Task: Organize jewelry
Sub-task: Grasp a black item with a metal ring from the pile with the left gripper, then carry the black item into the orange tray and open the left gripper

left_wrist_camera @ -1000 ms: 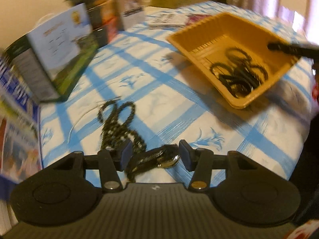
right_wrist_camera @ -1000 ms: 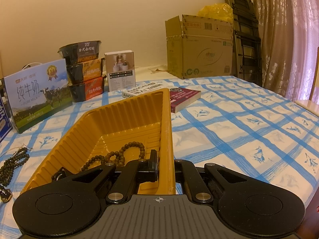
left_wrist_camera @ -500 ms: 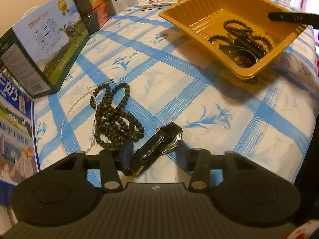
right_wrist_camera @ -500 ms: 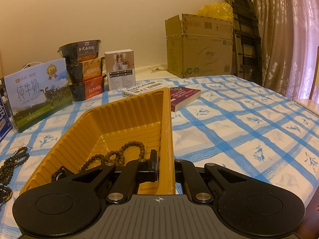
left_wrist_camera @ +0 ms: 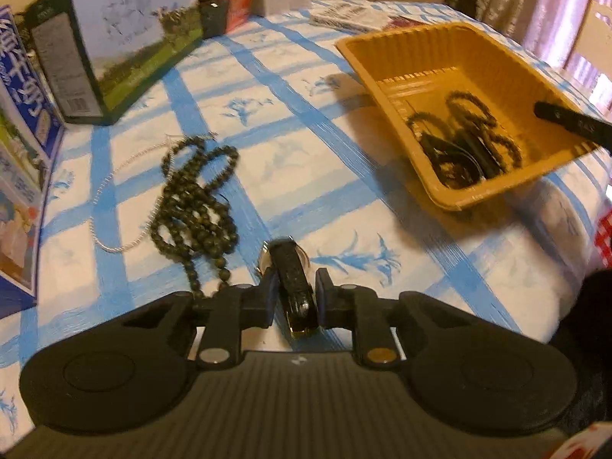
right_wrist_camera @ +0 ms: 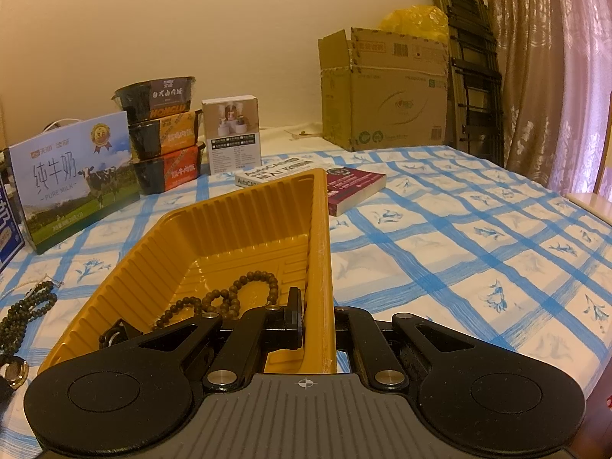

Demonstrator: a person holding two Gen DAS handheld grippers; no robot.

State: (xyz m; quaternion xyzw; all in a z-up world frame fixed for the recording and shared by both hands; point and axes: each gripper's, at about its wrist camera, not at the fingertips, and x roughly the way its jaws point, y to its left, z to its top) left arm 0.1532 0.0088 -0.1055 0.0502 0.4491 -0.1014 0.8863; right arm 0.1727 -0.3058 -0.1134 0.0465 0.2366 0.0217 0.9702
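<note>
Jewelry tray (right_wrist_camera: 244, 229) holds brown bead strands (right_wrist_camera: 229, 298); right gripper (right_wrist_camera: 317, 321) clamps its rim, left gripper (left_wrist_camera: 294, 294), just closing, grips a black-strapped watch (left_wrist_camera: 292, 279).

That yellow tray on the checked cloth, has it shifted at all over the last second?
No. In the right wrist view the yellow tray sits just as before against the maroon book, its wall clamped in the right gripper.

Gripper: right gripper (right_wrist_camera: 315, 325) pinches the tray's side wall.
Tray: yellow tray (right_wrist_camera: 244, 225) on the blue checked cloth (right_wrist_camera: 478, 237).
Inside: brown beads (right_wrist_camera: 229, 296).
</note>
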